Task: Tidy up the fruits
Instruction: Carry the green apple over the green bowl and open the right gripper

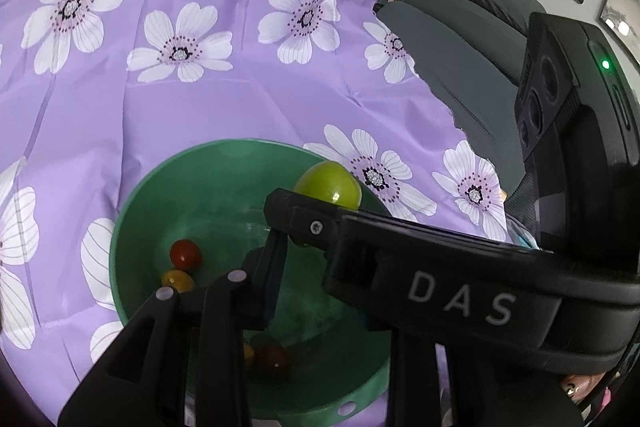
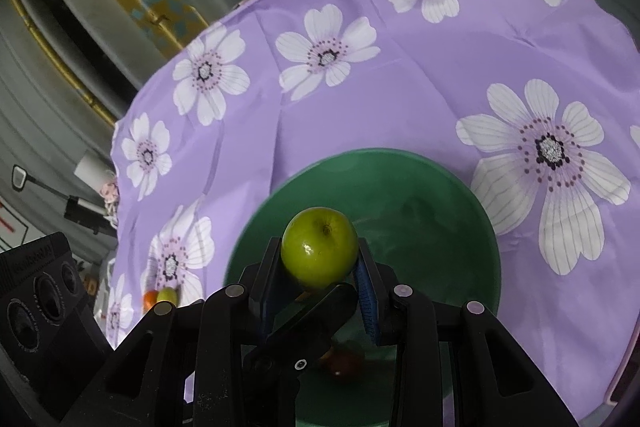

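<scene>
With the right gripper [image 2: 320, 267] clamped on the green fruit [image 2: 319, 247] above the green bowl [image 2: 494, 227], release comes next — left gripper's [image 1: 276, 267] spread I cannot tell.

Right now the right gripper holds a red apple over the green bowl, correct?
Not quite: the apple is green, not red. The right wrist view shows it between the fingers of the right gripper, over the green bowl.

A glossy green apple [image 2: 319, 247] is suspended over the green bowl [image 2: 486, 223], stem end facing up. Inside the bowl lie small tomatoes (one red [image 1: 185, 254], one yellow [image 1: 178, 279], others partly hidden).
</scene>
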The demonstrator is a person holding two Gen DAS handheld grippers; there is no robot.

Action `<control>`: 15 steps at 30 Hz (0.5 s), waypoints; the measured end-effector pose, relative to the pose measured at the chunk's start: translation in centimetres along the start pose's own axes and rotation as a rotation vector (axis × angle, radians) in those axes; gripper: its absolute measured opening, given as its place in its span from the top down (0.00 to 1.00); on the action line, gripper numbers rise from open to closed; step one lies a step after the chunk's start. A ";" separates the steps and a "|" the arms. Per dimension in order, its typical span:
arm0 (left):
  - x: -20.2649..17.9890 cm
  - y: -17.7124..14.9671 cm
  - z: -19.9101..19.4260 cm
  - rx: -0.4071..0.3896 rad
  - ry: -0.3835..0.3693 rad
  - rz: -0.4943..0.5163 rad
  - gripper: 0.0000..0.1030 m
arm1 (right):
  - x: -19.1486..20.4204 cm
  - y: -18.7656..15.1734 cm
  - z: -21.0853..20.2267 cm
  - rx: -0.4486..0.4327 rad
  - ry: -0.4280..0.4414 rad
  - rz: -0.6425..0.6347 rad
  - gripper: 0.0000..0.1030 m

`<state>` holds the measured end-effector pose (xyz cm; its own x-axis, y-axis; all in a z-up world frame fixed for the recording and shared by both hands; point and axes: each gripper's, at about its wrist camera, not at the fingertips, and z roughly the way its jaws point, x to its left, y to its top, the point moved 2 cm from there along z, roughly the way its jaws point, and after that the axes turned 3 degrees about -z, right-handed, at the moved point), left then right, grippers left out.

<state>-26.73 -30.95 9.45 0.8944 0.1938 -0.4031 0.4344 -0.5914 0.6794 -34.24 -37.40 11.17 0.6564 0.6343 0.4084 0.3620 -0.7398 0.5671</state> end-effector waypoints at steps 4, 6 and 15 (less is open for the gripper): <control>0.2 -0.1 0.4 0.014 -0.012 -0.014 0.73 | -0.1 -0.1 0.3 0.015 -0.016 0.003 0.65; 0.3 -0.2 0.6 0.022 -0.016 -0.019 0.73 | -0.1 -0.1 0.4 0.024 -0.025 0.004 0.65; 0.7 -0.6 1.4 0.059 -0.033 -0.049 0.72 | -0.4 -0.3 1.2 0.058 -0.059 0.006 0.65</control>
<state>-26.54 -31.55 7.96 0.8676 0.1982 -0.4561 0.4698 -0.6270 0.6214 -33.80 -37.71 10.00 0.6957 0.6169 0.3680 0.3947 -0.7563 0.5217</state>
